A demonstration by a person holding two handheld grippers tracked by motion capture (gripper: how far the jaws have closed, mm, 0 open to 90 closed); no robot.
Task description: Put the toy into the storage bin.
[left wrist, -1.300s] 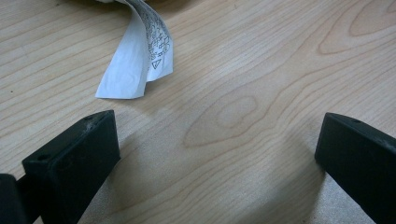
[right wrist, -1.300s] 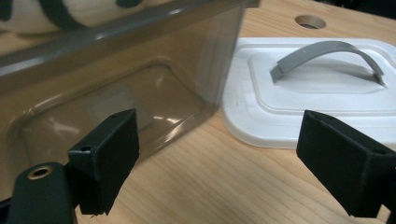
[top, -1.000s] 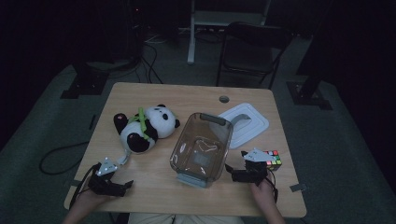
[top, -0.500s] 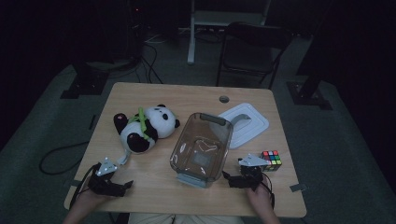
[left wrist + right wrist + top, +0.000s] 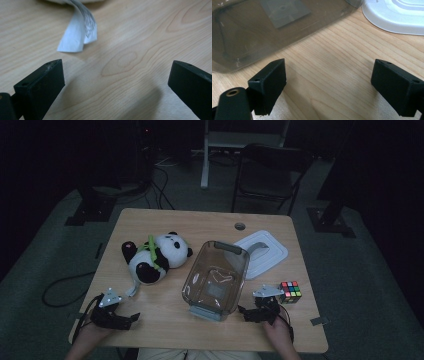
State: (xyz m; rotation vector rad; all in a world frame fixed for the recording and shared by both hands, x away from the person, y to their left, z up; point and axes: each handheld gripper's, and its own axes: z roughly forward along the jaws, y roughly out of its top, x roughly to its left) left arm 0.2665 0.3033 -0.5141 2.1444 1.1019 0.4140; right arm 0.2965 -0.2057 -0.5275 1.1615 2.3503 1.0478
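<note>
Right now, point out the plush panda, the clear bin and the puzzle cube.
plush panda (image 5: 156, 255), high view, on its white belly.
clear bin (image 5: 216, 276), high view, on its see-through floor.
puzzle cube (image 5: 290, 291), high view, on its coloured top face.

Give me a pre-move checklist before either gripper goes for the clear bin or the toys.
1. Left gripper open: ok, jaws wide apart over bare wood in its own view.
2. Right gripper open: ok, jaws wide apart, nothing between them.
3. Clear bin free to receive: ok, it looks empty and its white lid lies off, on the table behind it.
4. Panda plush reachable: ok, it lies on the table left of the bin, its paper tag just ahead of the left jaws.
5. Puzzle cube reachable: ok, it sits just right of the right gripper.
6. Bin seated flat: cannot tell.
</note>
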